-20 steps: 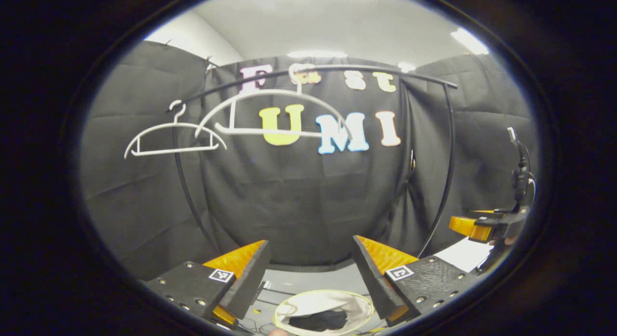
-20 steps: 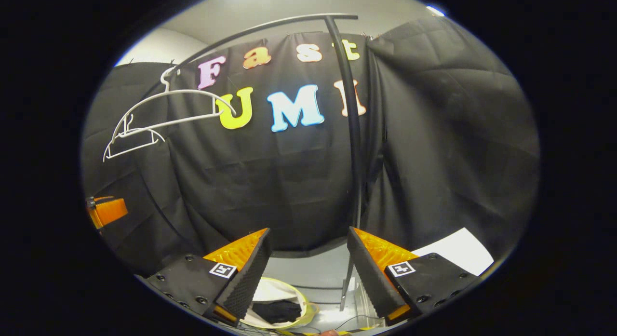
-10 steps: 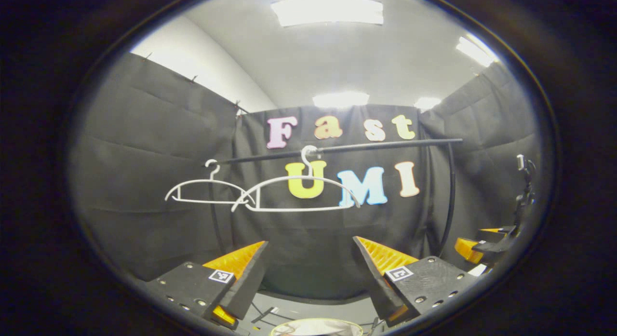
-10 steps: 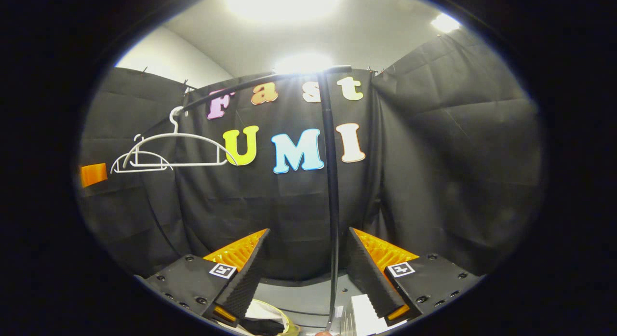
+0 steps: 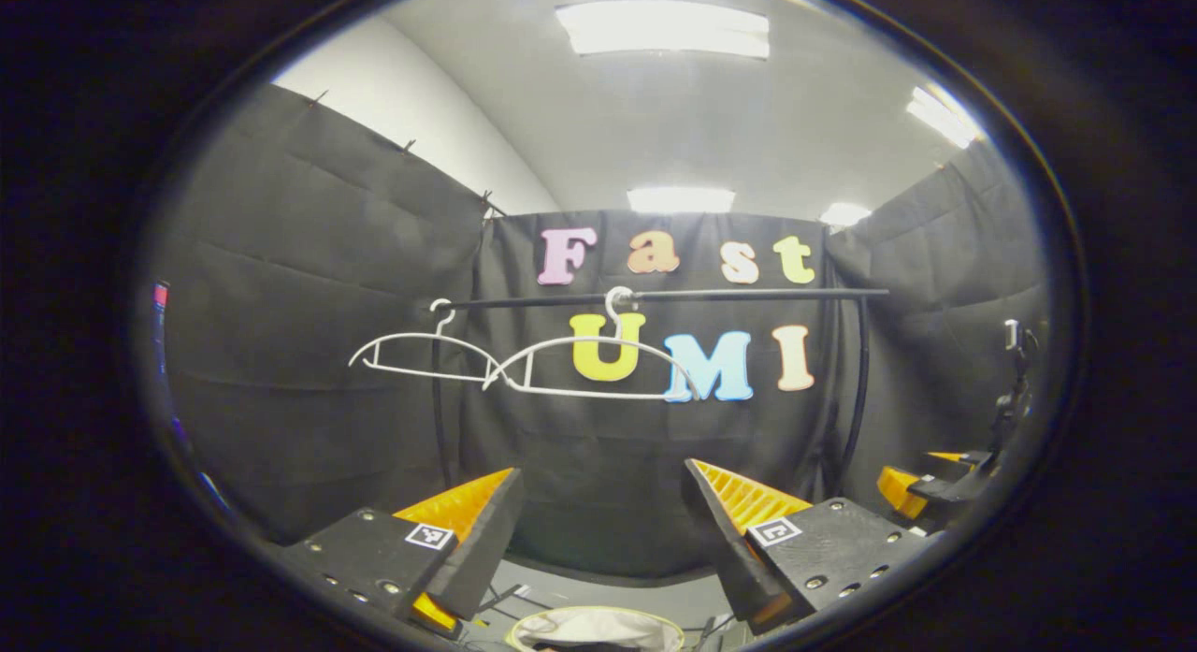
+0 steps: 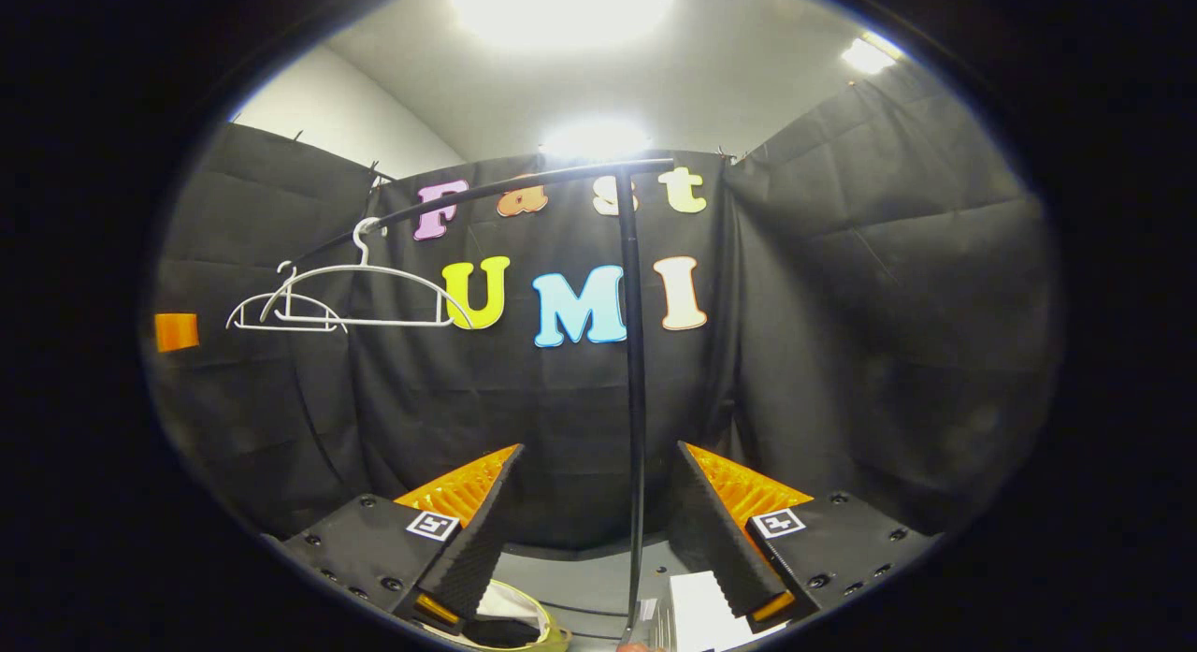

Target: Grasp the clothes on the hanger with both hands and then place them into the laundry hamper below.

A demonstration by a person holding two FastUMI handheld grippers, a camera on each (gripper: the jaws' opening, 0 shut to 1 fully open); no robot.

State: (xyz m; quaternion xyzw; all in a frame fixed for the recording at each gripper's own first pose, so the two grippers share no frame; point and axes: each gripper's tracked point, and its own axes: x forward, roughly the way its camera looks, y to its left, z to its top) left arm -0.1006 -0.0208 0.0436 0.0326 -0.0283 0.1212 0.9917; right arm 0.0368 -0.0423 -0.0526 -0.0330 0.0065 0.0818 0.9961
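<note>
Both hangers (image 5: 589,367) are plain white wire against the black cloth wall (image 5: 309,353), and the rail (image 5: 673,297) they hang on is black too. The left gripper (image 5: 598,530) has bright orange ribbed fingers (image 5: 748,498) on black bodies with little black-and-white square markers. The hamper (image 5: 598,626) has a yellow-green rim with a pale lining, and something black sits inside it (image 6: 500,631).
</note>
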